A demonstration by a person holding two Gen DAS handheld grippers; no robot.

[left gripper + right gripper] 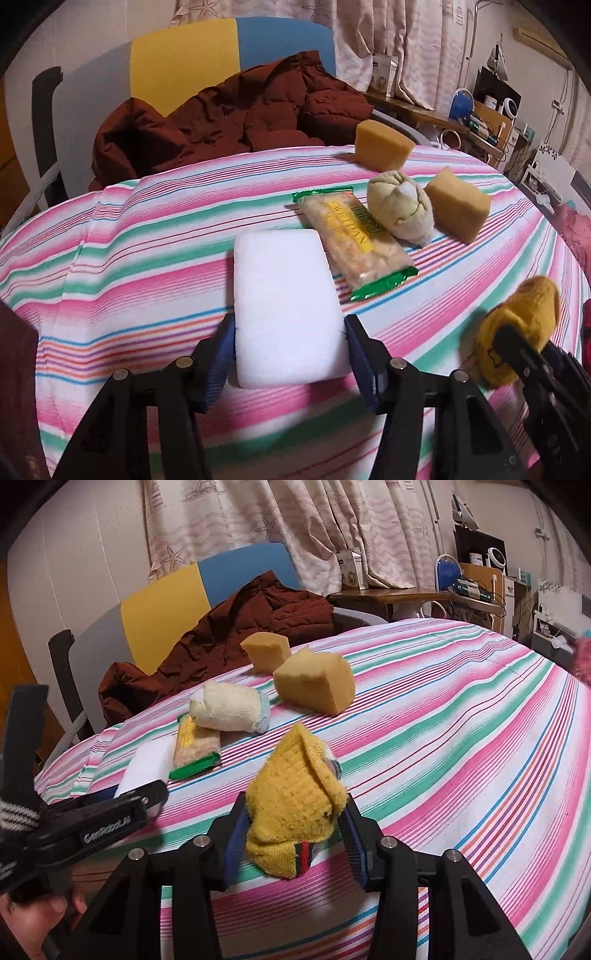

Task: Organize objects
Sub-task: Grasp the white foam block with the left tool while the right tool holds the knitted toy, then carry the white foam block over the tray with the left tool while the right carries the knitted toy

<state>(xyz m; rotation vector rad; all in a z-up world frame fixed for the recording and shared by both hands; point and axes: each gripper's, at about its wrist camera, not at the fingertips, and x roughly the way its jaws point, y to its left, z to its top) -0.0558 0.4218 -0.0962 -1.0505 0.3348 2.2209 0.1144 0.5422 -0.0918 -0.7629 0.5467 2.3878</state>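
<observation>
On the striped cloth (147, 258) in front of me, both grippers are working side by side. I am pinching the white foam block (284, 306) with the left gripper (288, 354) — its blue pads are pressing the block's near end from both sides, and the block is stretching away toward twelve o'clock. Just past it, toward one o'clock in the left view, the green-edged snack packet (354, 243) is lying flat, its long edge touching the block. A rolled cream sock (400, 210) is leaning on the packet's far end, and one yellow sponge (458, 208) is sitting just beside that sock at two o'clock. A second yellow sponge (382, 146) is resting farther back, near the cloth's far edge.

With the right gripper (291, 834) I am clamping the yellow sock bundle (295, 805) — the pads are squeezing its lower half, and it is standing up between them. From the left view that bundle is showing at three o'clock, well apart from the packet.

Behind the table, a brown jacket (229, 122) is lying heaped on a chair (184, 66).
</observation>
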